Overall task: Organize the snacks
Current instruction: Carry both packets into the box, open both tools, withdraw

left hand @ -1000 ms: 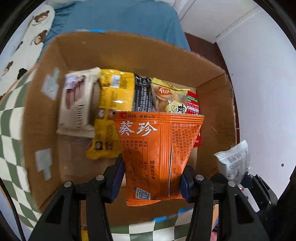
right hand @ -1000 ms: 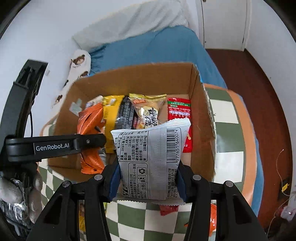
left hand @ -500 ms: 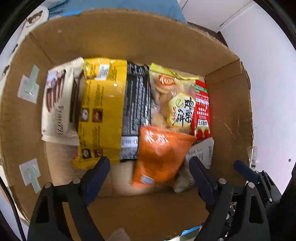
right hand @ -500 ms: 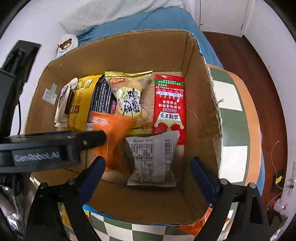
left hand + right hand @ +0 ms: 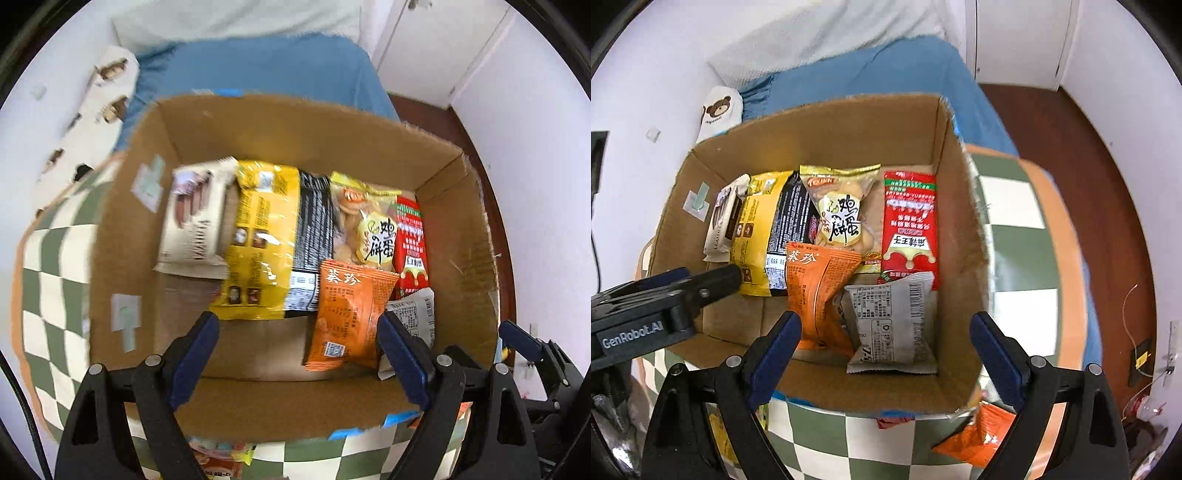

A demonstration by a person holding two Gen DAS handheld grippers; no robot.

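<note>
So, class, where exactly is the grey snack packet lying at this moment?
In the right wrist view the grey snack packet lies inside the cardboard box, at its near right corner, beside the orange packet on its left and overlapping the red packet's lower end.

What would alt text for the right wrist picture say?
An open cardboard box holds snack packets, with an orange packet and a grey packet nearest. The open right gripper hovers above, empty.
</note>
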